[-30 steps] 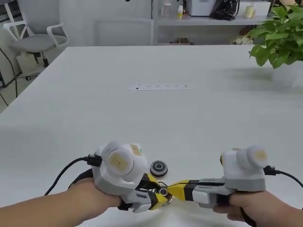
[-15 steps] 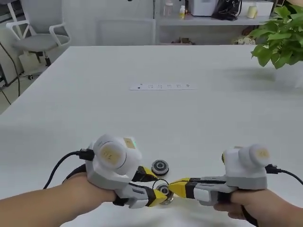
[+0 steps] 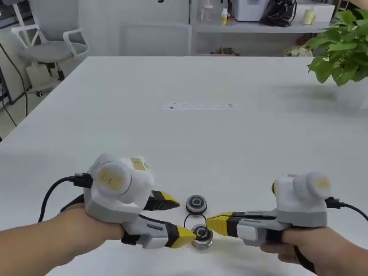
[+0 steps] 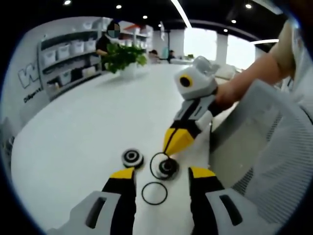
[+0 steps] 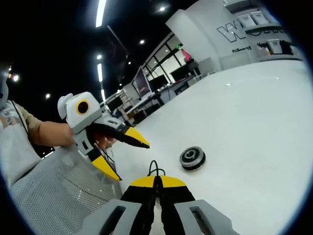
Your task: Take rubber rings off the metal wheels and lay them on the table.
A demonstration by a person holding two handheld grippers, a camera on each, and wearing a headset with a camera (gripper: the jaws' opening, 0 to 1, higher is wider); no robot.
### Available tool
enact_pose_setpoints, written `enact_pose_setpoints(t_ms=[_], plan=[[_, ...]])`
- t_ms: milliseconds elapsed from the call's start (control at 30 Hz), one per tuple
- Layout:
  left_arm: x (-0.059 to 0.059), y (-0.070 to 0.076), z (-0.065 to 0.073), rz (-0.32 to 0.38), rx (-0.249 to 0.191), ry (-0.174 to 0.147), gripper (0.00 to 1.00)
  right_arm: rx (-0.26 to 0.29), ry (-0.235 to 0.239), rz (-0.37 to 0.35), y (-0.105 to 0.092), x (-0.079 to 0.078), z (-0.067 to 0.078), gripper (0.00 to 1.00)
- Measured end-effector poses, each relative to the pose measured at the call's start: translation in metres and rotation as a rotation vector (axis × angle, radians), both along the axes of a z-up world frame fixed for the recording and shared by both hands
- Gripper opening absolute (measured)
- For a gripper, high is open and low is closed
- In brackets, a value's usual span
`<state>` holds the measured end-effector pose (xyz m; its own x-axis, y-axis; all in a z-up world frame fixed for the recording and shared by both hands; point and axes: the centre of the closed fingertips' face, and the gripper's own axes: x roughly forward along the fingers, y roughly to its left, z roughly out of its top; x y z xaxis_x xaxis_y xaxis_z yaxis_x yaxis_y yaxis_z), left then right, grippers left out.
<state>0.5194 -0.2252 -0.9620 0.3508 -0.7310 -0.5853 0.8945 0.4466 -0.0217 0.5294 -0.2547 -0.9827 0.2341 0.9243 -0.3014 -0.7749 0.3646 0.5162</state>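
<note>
L grip (image 3: 179, 217): jaws apart, holding nothing.
R grip (image 5: 156, 179): clenched on rubber ring (image 5: 155, 170).
Risk: wheel (image 4: 167, 167) unheld, so pulling may drag it along.

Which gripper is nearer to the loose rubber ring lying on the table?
Left. The loose ring lies between the open jaws of the left gripper; the right gripper sits beyond it, at the wheel.

White table (image 3: 241, 149), office chair (image 3: 49, 53), shelf (image 3: 259, 26), plant (image 3: 340, 49)
</note>
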Motion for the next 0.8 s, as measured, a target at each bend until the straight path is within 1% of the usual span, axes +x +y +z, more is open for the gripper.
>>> enact_pose_setpoints(t_ms=[400, 500, 567, 800], plan=[[0.001, 0.023, 0.014, 0.033, -0.027, -0.005, 0.50, 0.003, -0.007, 0.019, 0.008, 0.002, 0.007, 0.00], [0.000, 0.030, 0.016, 0.041, -0.024, -0.006, 0.51, 0.002, -0.010, 0.026, 0.010, 0.004, 0.008, 0.00], [-0.002, 0.033, 0.017, 0.040, -0.019, -0.013, 0.51, 0.002, -0.012, 0.031, 0.012, 0.004, 0.009, 0.00], [-0.005, 0.043, 0.024, 0.055, -0.034, -0.017, 0.53, -0.002, -0.017, 0.052, 0.018, 0.004, 0.013, 0.00]])
